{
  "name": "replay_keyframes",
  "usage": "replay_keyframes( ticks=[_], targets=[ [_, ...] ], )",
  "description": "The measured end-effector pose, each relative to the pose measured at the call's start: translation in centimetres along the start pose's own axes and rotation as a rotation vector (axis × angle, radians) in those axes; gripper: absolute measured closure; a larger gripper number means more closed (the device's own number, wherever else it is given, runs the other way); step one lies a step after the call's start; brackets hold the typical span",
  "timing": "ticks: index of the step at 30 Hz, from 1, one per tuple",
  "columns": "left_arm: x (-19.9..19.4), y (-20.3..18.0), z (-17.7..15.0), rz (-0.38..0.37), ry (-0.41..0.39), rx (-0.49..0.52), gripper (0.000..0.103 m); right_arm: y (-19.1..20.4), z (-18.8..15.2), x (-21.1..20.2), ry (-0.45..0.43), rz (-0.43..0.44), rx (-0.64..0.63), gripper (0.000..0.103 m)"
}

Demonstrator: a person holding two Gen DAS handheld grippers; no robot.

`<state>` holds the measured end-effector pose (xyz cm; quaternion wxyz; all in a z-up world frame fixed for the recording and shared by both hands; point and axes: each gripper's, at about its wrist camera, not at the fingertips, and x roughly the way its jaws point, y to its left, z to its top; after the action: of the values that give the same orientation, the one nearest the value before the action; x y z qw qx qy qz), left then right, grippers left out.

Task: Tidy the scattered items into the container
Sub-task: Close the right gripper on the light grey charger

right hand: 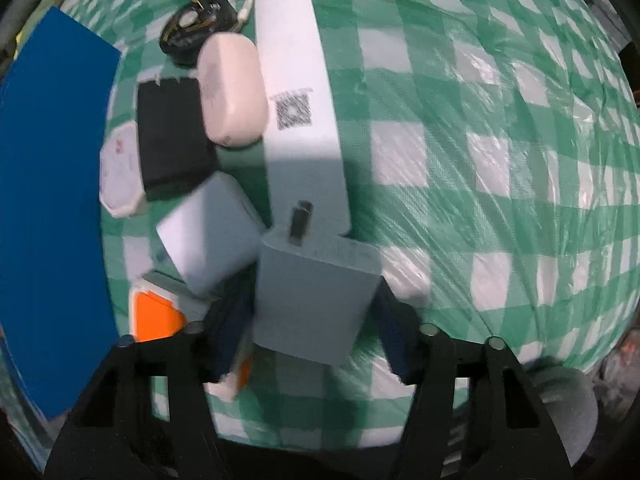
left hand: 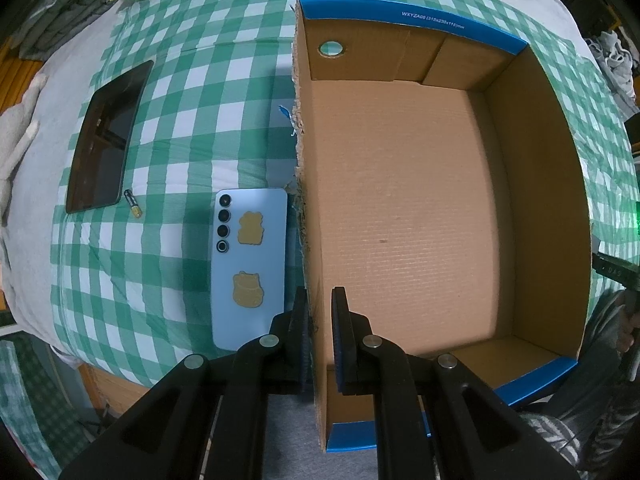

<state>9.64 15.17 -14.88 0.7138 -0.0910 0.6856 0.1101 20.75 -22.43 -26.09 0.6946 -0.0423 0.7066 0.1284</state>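
Cloth [left hand: 224, 148] in green-and-white checks, spread over the whole surface under both views. On it, to the right in the left wrist view, open cardboard box [left hand: 404, 208] with blue rim, nothing inside, torn near wall. Left gripper [left hand: 320, 312] clamped on that torn wall: one finger outside, one inside, pressed against the cardboard. Just left of the box, touching or nearly touching its wall, light blue phone [left hand: 250, 264] lying face down, two yellow stickers on its back. Further left, dark tablet [left hand: 106, 140], and just beside its near corner a small yellow-tipped battery [left hand: 133, 203].

In the right wrist view, blue outer wall of the same box [right hand: 52, 208] along the left edge. Beside it a cluster of items, packed close and partly overlapping: long white power bank [right hand: 300, 100] with a QR code, black block [right hand: 170, 144], white charger [right hand: 210, 236], pinkish-white rounded case [right hand: 230, 88], black round object [right hand: 196, 26], orange-and-white piece [right hand: 154, 314]. Right gripper [right hand: 316, 320] pinching a grey-white adapter [right hand: 316, 300] between its fingers, metal plug pointing away over the power bank. Slightly blurred here.
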Motion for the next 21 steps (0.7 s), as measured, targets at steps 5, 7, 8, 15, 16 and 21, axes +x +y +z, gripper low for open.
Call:
replay_keyframes(
  ticks=[5,7,8,15,16,21],
  targets=[
    [0.1,0.1,0.1,-0.002,0.000,0.005,0.093,-0.4,0.1,0.7,0.011,0.016,0.036,0.043],
    [0.1,0.1,0.1,-0.001,-0.001,0.007,0.093,0.3,0.5,1.0,0.005,0.002,0.034,0.043],
    [0.1,0.1,0.1,-0.001,-0.001,0.007,0.093,0.5,0.7,1.2,0.007,-0.011,0.032,0.043],
    [0.2,0.0,0.0,-0.007,-0.002,0.014,0.093,1.4,0.9,1.3,-0.008,-0.017,0.026,0.050],
    [0.2,0.0,0.0,-0.008,-0.002,0.015,0.093,1.3,0.8,1.1,-0.014,-0.006,0.028,0.050],
    [0.3,0.0,-0.2,-0.009,-0.002,0.021,0.093,1.2,0.0,-0.2,-0.026,0.019,0.008,0.050]
  ],
)
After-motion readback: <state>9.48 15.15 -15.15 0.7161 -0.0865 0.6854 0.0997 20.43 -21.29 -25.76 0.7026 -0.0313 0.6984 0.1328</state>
